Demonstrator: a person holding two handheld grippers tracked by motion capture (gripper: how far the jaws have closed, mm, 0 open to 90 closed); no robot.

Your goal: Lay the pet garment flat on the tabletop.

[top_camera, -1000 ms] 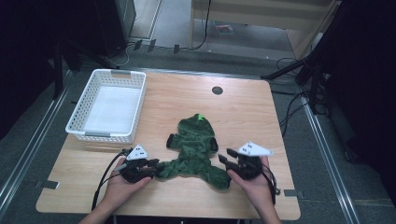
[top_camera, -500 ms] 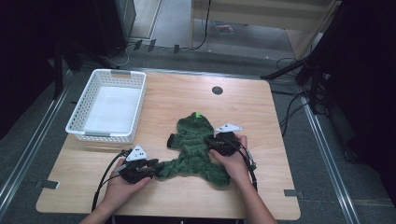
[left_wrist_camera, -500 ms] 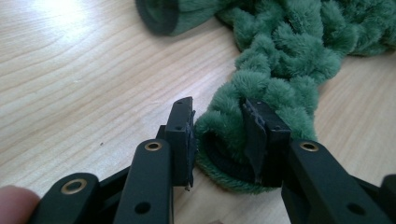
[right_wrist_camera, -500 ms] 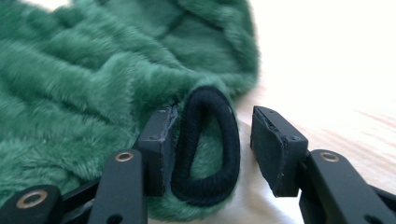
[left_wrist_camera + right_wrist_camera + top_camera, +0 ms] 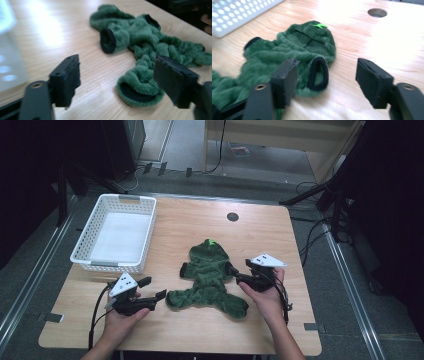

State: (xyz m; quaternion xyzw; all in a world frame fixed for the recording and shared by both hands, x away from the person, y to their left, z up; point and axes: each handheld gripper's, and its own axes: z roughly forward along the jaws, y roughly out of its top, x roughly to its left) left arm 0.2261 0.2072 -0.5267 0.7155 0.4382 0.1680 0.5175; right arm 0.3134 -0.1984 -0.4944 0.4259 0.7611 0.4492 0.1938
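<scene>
A fuzzy green hooded garment [image 5: 210, 275] lies flat near the middle of the wooden table [image 5: 260, 240], hood toward the far side. My left gripper [image 5: 152, 288] is open just left of its lower-left cuff [image 5: 137, 92], which lies between the jaws in the left gripper view without touching them. My right gripper [image 5: 235, 274] is open at the garment's right side. In the right gripper view its jaws straddle a black-trimmed sleeve opening [image 5: 318, 73]. The hood has a small bright green tag [image 5: 320, 25].
A white perforated basket [image 5: 90, 257] stands at the table's left side, its corner [image 5: 232, 17] also appearing in the right gripper view. A round cable hole [image 5: 232, 216] sits near the far edge. Bare wood stretches along the table's front and right.
My right gripper has moved forward and left from the table's front right to the garment's right sleeve. The left gripper has barely shifted.
</scene>
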